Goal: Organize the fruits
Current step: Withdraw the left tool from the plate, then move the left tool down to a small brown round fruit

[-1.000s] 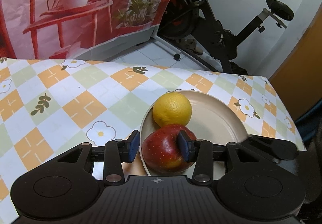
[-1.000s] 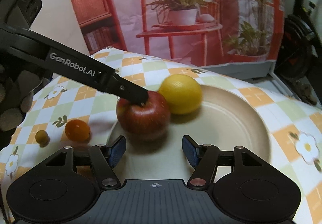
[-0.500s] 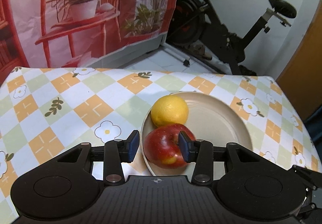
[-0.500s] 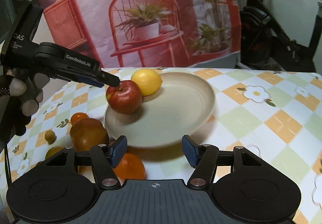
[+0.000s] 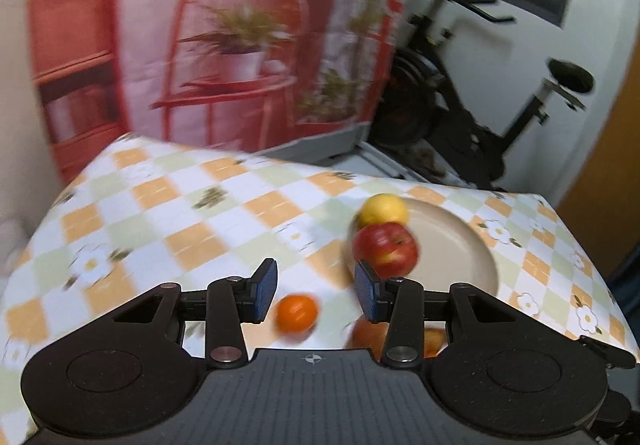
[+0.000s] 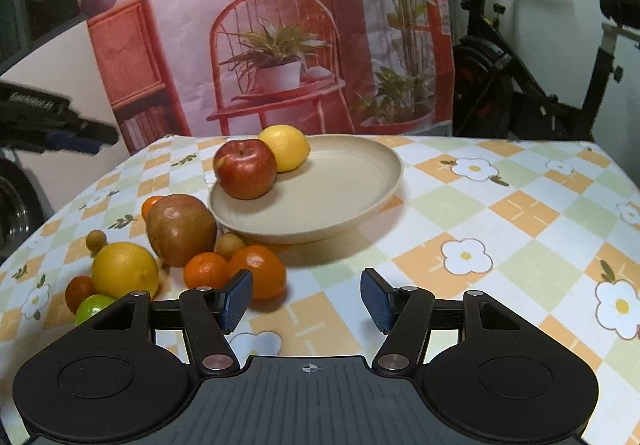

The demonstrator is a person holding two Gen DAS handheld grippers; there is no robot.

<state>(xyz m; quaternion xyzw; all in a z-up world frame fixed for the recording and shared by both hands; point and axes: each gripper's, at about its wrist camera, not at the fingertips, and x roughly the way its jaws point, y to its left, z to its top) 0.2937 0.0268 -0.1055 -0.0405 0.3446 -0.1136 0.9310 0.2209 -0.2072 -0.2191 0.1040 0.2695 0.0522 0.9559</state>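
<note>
A red apple (image 6: 245, 173) and a yellow lemon (image 6: 285, 147) lie touching at the left side of the beige plate (image 6: 340, 185). Several loose fruits sit on the cloth left of the plate: a brown-red fruit (image 6: 180, 229), a yellow citrus (image 6: 125, 269) and two oranges (image 6: 260, 271). My right gripper (image 6: 306, 297) hangs open and empty over the cloth in front of the plate. My left gripper (image 5: 316, 285) is open too, back and left of the apple (image 5: 386, 249), with a small orange (image 5: 297, 313) below its jaws. It also shows at the far left as the left gripper (image 6: 92, 139).
A green fruit (image 6: 94, 307) and small brown round fruits (image 6: 230, 244) lie among the pile. The checked tablecloth (image 6: 500, 213) stretches right of the plate. An exercise bike (image 6: 540, 85) and a printed backdrop (image 6: 280, 45) stand beyond the table's far edge.
My left gripper has pulled back and to the left, away from the apple, which stays on the plate. My right gripper has also drawn back from the plate, bringing the fruit pile into view.
</note>
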